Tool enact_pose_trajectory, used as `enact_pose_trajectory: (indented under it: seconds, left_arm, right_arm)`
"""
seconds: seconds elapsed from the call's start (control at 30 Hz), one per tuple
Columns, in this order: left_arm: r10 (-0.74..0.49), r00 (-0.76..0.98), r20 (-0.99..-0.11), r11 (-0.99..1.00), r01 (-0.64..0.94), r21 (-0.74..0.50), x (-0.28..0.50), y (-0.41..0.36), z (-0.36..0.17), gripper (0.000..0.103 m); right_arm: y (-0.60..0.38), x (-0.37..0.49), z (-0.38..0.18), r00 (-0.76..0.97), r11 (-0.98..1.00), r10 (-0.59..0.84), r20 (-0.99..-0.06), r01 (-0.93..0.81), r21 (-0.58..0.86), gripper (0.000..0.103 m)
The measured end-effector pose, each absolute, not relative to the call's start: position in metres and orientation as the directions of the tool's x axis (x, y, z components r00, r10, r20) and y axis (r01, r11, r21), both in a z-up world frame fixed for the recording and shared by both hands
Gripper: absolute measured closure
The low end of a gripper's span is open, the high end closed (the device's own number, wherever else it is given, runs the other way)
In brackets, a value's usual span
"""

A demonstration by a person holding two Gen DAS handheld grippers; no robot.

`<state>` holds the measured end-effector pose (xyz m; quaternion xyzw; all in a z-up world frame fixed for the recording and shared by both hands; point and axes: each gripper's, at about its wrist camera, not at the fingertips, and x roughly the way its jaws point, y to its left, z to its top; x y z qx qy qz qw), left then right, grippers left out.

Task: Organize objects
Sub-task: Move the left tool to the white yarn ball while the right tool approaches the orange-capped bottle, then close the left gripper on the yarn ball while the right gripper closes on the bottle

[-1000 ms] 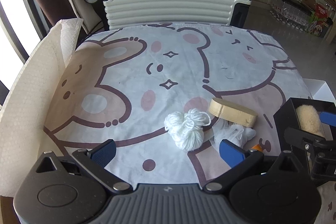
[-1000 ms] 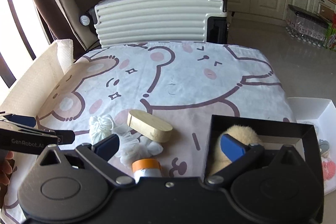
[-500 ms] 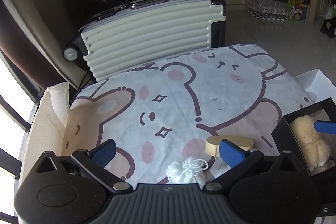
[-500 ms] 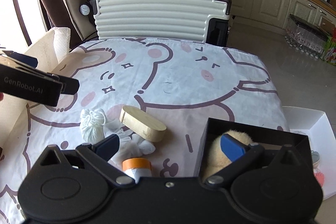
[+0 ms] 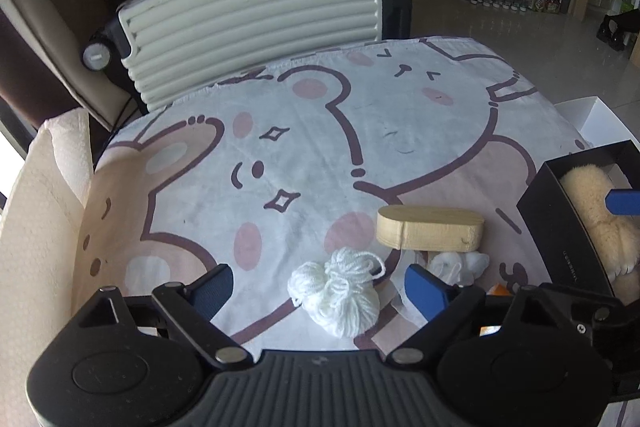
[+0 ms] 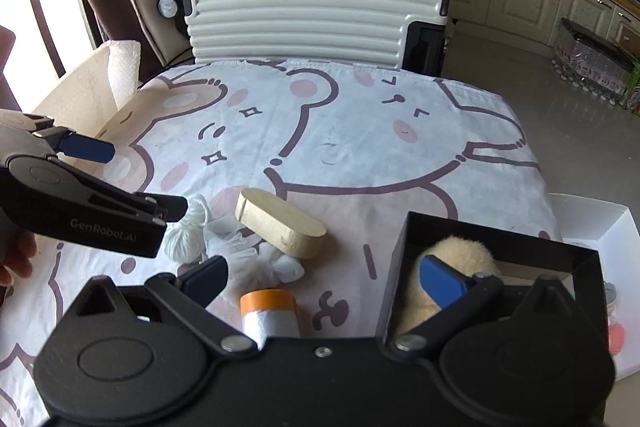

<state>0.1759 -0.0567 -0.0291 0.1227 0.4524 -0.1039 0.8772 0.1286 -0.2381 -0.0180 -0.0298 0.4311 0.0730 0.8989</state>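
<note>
Where the left wrist view looks across the printed cloth, the left gripper stands open, its blue pads wide apart with nothing between them, above a loose ball of white yarn. Just right of the yarn lies an oval wooden block, smooth and flat-topped, with crumpled white mesh touching its near side. At the far right a black box with stiff matt walls holds a fluffy cream plush toy.

The right wrist view alone shows a cylinder with an orange band lying near the mesh, and a white tray just beyond the box. The right gripper is also open: its left pad hangs over the cloth, its right pad over the plush toy inside the box. The left gripper enters from the left, partly covering the yarn; the block lies just right of it. A ribbed cream suitcase stands at the table's far edge.
</note>
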Motion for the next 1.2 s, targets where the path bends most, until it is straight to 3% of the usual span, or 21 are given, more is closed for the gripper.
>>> enact_pose_trajectory:
  seconds: [0.13, 0.17, 0.23, 0.3, 0.43, 0.63, 1.0, 1.2]
  left_arm:
    - [-0.055, 0.56, -0.827, 0.968, 0.232, 0.092, 0.178, -0.043, -0.035, 0.016]
    - [-0.061, 0.557, -0.828, 0.972, 0.221, 0.077, 0.179, -0.04, -0.035, 0.019]
    - [-0.076, 0.553, -0.83, 0.977, 0.208, 0.049, 0.179, -0.036, -0.036, 0.02]
    - [-0.086, 0.545, -0.834, 0.978, 0.206, 0.035, 0.179, -0.035, -0.037, 0.022]
    - [-0.125, 0.505, -0.854, 0.98, 0.199, -0.026, 0.183, -0.033, -0.042, 0.028]
    - [-0.147, 0.471, -0.869, 0.985, 0.149, -0.086, 0.19, -0.028, -0.049, 0.028]
    - [-0.155, 0.425, -0.892, 0.986, 0.122, -0.114, 0.202, -0.025, -0.067, 0.029]
    - [-0.181, 0.395, -0.9, 0.983, 0.069, -0.168, 0.212, -0.025, -0.076, 0.033]
  right_arm:
    - [-0.236, 0.129, -0.026, 0.575, 0.983, 0.124, -0.809, -0.18, 0.023, 0.003]
    - [-0.236, 0.13, -0.027, 0.568, 0.983, 0.136, -0.812, -0.182, 0.036, 0.01]
    - [-0.234, 0.131, -0.03, 0.548, 0.982, 0.138, -0.825, -0.183, 0.043, 0.037]
    - [-0.234, 0.132, -0.034, 0.525, 0.98, 0.152, -0.837, -0.187, 0.061, 0.044]
    - [-0.237, 0.135, -0.041, 0.476, 0.975, 0.205, -0.855, -0.171, 0.139, 0.046]
    - [-0.239, 0.14, -0.053, 0.417, 0.974, 0.219, -0.882, -0.141, 0.175, 0.049]
    - [-0.219, 0.141, -0.068, 0.341, 0.966, 0.174, -0.924, -0.242, 0.093, 0.053]
    - [-0.217, 0.144, -0.066, 0.341, 0.964, 0.176, -0.924, -0.251, 0.091, 0.062]
